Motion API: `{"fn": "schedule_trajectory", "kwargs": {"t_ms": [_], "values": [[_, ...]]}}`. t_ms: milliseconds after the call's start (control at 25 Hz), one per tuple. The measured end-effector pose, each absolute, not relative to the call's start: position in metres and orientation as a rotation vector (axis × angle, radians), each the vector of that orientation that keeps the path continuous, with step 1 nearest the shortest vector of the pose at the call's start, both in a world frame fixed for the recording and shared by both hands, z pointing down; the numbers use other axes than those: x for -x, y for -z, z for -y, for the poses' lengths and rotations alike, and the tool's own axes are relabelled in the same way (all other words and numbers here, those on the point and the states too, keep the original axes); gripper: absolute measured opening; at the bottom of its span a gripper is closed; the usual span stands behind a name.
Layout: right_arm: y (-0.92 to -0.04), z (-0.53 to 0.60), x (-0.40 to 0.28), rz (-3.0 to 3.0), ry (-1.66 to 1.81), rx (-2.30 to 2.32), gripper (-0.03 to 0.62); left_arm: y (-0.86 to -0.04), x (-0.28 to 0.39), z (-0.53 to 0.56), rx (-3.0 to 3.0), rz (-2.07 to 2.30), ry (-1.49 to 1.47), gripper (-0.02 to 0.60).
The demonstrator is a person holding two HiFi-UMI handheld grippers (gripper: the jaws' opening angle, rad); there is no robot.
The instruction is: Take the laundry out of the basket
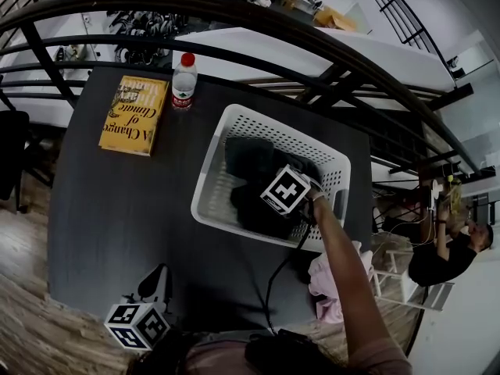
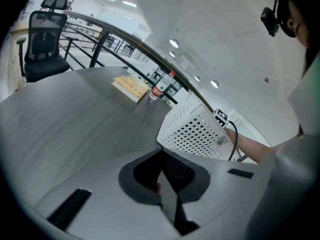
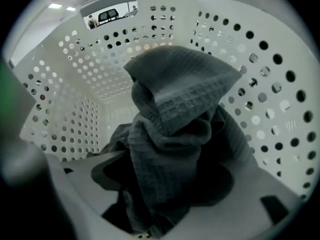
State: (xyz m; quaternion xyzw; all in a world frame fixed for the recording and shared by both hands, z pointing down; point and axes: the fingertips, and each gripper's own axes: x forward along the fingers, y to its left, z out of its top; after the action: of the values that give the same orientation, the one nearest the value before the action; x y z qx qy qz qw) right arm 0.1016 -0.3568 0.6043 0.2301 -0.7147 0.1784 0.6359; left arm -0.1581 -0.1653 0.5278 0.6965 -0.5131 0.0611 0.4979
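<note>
Two tongs: R in basket, L idle.
R tongs (image 3: 155,206) clamped on dk grey waffle cloth (image 3: 172,129), which is bunched up between the jaws inside white perforated basket (image 1: 234,118) on dark desk (image 1: 109,209). L tongs (image 2: 163,194) pressed together w/ nothing in them, low over desk at 7 o'clock of basket, well apart from it. Yellow book (image 1: 134,116) and water bottle (image 1: 183,80) at 10 o'clock of basket. Pink cloth (image 1: 330,286) at 5 o'clock, by desk edge.
</note>
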Motion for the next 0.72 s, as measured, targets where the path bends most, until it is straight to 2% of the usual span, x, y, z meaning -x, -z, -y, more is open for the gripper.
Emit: {"fn": "schedule_trajectory", "kwargs": {"t_ms": [240,640,720], "values": [[-0.604,0.357,-0.102,1.61,-0.4,-0.54,0.288,-0.529,0.163,0.163,-1.696,1.255,-0.152,-0.002],[-0.585,0.358,-0.105,1.634,-0.405,-0.658,0.191,-0.518,0.169,0.159,-1.71,1.241,-0.137,-0.002],[-0.571,0.363,-0.106,1.655,-0.399,-0.718,0.135,-0.517,0.172,0.159,-1.716,1.249,-0.134,-0.002]]}}
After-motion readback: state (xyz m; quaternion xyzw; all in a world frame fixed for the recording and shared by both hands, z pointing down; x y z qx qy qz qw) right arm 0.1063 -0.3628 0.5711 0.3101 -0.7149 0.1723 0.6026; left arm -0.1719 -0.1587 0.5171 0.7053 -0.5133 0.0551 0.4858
